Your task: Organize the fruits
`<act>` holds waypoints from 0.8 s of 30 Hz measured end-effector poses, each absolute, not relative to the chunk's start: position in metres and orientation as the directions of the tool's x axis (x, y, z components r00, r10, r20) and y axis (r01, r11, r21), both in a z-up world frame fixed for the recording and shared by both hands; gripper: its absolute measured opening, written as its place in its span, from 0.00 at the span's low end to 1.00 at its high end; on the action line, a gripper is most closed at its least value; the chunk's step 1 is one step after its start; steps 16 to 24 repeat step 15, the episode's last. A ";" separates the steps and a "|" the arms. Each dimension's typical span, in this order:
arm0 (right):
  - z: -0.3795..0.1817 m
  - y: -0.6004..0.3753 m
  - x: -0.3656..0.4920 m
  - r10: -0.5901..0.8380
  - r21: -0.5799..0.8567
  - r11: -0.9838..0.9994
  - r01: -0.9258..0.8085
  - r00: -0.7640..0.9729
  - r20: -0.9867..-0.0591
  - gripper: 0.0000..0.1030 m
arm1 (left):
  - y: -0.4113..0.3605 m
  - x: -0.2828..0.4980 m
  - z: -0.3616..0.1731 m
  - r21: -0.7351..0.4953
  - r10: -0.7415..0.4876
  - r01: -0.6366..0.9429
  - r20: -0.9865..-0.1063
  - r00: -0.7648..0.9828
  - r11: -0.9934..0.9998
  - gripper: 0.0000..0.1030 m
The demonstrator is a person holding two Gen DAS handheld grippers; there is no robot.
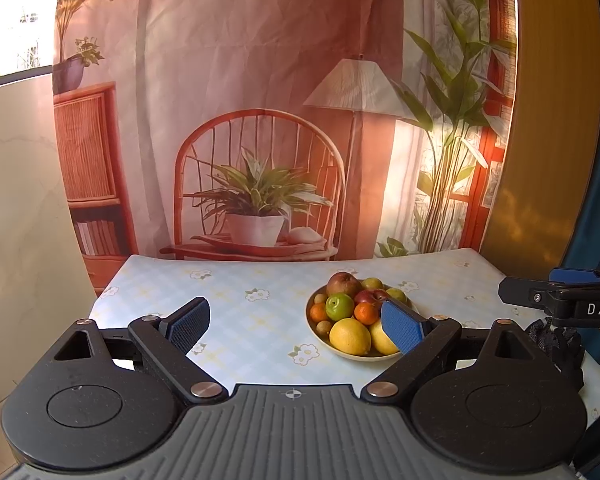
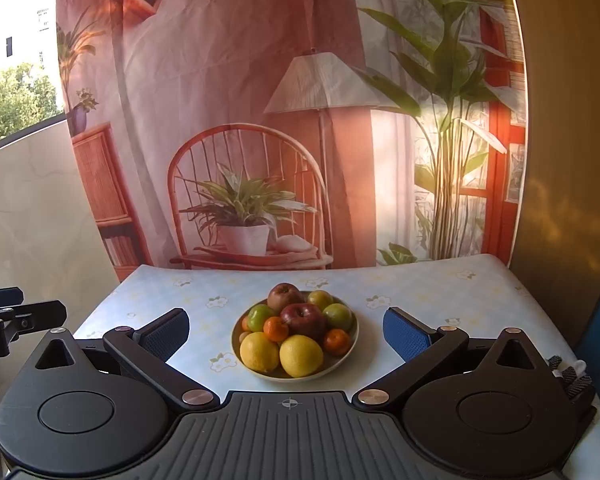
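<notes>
Lemons (image 2: 278, 353), 2 of them, lie lengthwise toward the camera in the heaped bowl (image 2: 352, 338); left gripper (image 1: 296, 326) and right gripper (image 2: 286, 332) both gape, empty.

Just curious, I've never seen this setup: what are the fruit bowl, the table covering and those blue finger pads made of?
The bowl looks like smooth cream ceramic or plastic; its matte rim doesn't settle which. The table covering seems a wipeable printed vinyl, lying flat with a faint sheen. The blue pads look like rubber, given their fine dotted grip texture.
</notes>
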State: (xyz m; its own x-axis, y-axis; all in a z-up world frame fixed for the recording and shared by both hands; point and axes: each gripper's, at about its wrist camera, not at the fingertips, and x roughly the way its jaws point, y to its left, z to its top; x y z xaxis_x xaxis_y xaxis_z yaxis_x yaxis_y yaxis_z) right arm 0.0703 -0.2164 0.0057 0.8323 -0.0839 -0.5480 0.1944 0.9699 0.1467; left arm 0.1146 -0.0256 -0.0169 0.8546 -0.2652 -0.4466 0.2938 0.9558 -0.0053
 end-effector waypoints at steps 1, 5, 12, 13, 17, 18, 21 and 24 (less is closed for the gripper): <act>0.006 -0.216 0.070 -0.085 0.146 0.970 0.195 0.832 -0.548 1.00 | -0.026 0.115 -0.017 -0.006 -0.266 0.294 -0.446 0.854 0.956 0.91; 0.006 -0.216 0.071 -0.084 0.146 0.970 0.194 0.833 -0.547 1.00 | -0.026 0.114 -0.017 -0.010 -0.267 0.294 -0.446 0.854 0.956 0.91; 0.005 -0.218 0.070 -0.086 0.146 0.969 0.197 0.831 -0.550 1.00 | -0.025 0.114 -0.018 -0.020 -0.272 0.294 -0.447 0.852 0.955 0.91; 0.005 -0.218 0.070 -0.086 0.146 0.969 0.197 0.831 -0.550 1.00 | -0.025 0.115 -0.018 -0.022 -0.272 0.294 -0.448 0.852 0.956 0.91; 0.005 -0.218 0.070 -0.086 0.146 0.970 0.197 0.831 -0.550 1.00 | -0.024 0.115 -0.018 -0.027 -0.273 0.293 -0.450 0.850 0.956 0.91; 0.005 -0.218 0.070 -0.086 0.146 0.970 0.197 0.831 -0.550 1.00 | -0.024 0.115 -0.018 -0.027 -0.273 0.293 -0.450 0.850 0.956 0.91; 0.005 -0.218 0.070 -0.086 0.146 0.970 0.197 0.831 -0.550 1.00 | -0.024 0.115 -0.018 -0.027 -0.273 0.293 -0.450 0.850 0.956 0.91; 0.005 -0.218 0.070 -0.086 0.146 0.970 0.197 0.831 -0.550 1.00 | -0.024 0.115 -0.018 -0.027 -0.273 0.293 -0.450 0.850 0.956 0.91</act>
